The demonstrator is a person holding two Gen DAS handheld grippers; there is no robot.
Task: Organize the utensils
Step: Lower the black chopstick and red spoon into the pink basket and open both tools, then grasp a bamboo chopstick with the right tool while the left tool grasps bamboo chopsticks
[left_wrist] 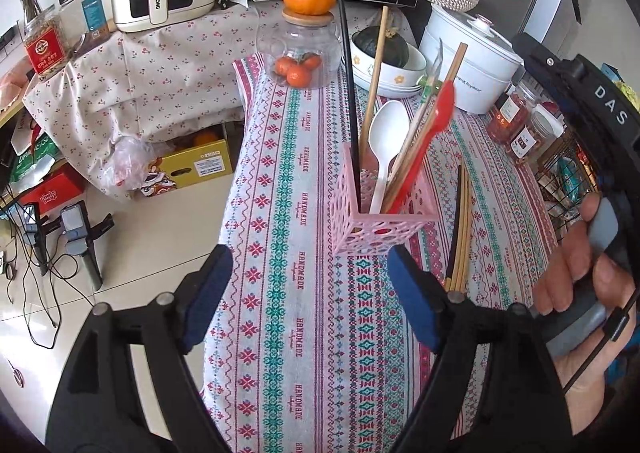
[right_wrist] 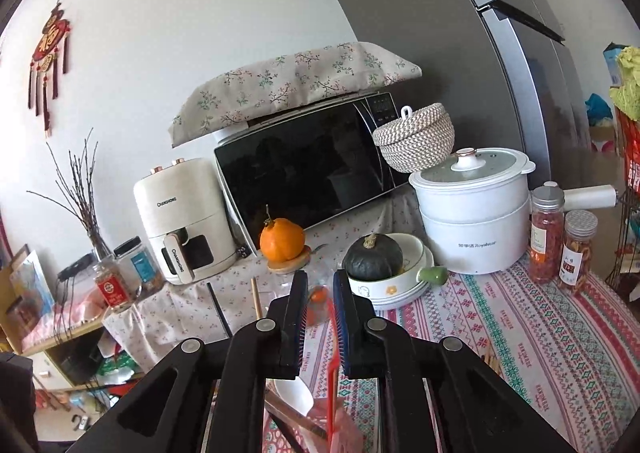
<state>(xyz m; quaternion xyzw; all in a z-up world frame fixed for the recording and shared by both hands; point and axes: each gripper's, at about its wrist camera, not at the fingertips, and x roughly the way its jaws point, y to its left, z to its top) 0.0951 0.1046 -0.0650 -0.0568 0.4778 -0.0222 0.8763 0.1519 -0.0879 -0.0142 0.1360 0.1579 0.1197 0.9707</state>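
A pink lattice holder stands on the patterned tablecloth. It holds a white spoon, a red spoon, a black chopstick and wooden chopsticks. More chopsticks lie flat on the cloth to its right. My left gripper is open and empty, just in front of the holder. My right gripper hangs above the holder, its pads nearly closed around the red spoon's handle. Whether the pads touch it is unclear.
A glass jar with oranges, a bowl with a dark squash, a white cooker, spice jars, a microwave and an air fryer stand behind. The table's left edge drops to a cluttered floor.
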